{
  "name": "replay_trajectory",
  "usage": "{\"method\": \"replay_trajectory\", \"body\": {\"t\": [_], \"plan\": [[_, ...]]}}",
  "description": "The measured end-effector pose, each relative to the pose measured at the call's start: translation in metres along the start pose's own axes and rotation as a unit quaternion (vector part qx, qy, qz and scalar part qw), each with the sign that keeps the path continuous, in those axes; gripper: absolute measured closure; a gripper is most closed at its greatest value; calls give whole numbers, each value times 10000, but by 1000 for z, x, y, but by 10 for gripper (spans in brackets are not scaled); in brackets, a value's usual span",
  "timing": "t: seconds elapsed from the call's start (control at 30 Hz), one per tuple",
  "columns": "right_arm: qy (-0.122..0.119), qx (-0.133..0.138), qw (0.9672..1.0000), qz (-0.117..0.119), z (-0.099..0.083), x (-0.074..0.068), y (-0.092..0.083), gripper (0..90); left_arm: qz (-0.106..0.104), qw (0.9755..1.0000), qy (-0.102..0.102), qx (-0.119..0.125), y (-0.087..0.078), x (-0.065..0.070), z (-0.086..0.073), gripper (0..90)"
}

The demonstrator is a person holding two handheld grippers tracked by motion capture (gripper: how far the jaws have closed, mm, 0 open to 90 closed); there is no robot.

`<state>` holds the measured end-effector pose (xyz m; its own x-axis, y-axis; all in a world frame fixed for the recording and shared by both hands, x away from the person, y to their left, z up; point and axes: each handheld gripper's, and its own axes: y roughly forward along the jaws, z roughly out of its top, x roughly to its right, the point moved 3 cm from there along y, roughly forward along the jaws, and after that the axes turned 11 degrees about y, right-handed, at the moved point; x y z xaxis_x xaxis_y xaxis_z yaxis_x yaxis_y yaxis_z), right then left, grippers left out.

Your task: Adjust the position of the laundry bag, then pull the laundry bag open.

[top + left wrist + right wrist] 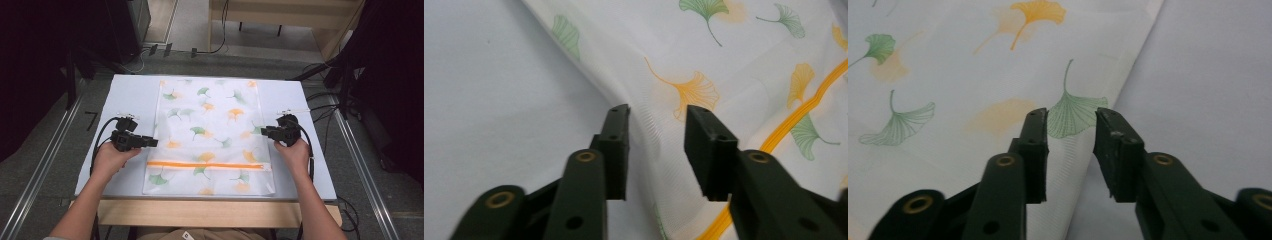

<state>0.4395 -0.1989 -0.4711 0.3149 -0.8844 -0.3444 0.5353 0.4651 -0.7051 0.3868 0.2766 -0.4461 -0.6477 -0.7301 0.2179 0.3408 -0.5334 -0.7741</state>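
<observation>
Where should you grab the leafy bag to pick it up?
Probably by its two long side edges, one gripper from each side. The bag lies flat and thin, so only its edges offer anything to pinch, and both open grippers already point at them.

A bag (207,130) lies flat in the middle of the worktop (127,95), its zip (205,164) across the near end. The left tongs (152,142) sit at its left edge, the right tongs (265,131) at its right edge, opposite each other.

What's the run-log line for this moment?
left gripper: open, jaws astride laundry bag's left edge | right gripper: open, astride its right edge | bag: flat on table, orange zipper closed
</observation>
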Motion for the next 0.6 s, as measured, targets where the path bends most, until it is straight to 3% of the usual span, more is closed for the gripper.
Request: {"method": "replay_trajectory", "body": {"t": [0.23, 0.33, 0.6], "plan": [[-35, 68, 9997, 216, -3, -5, -17, 562, 1, 9997, 106, 216, -10, 7, 2, 438], [-68, 76, 9994, 325, -7, -6, -23, 547, -14, 9994, 156, 311, -13, 11, 4, 416], [-290, 55, 9989, 358, -19, -16, -38, 472, -29, 9992, 271, 280, -13, 18, 6, 403]]}}
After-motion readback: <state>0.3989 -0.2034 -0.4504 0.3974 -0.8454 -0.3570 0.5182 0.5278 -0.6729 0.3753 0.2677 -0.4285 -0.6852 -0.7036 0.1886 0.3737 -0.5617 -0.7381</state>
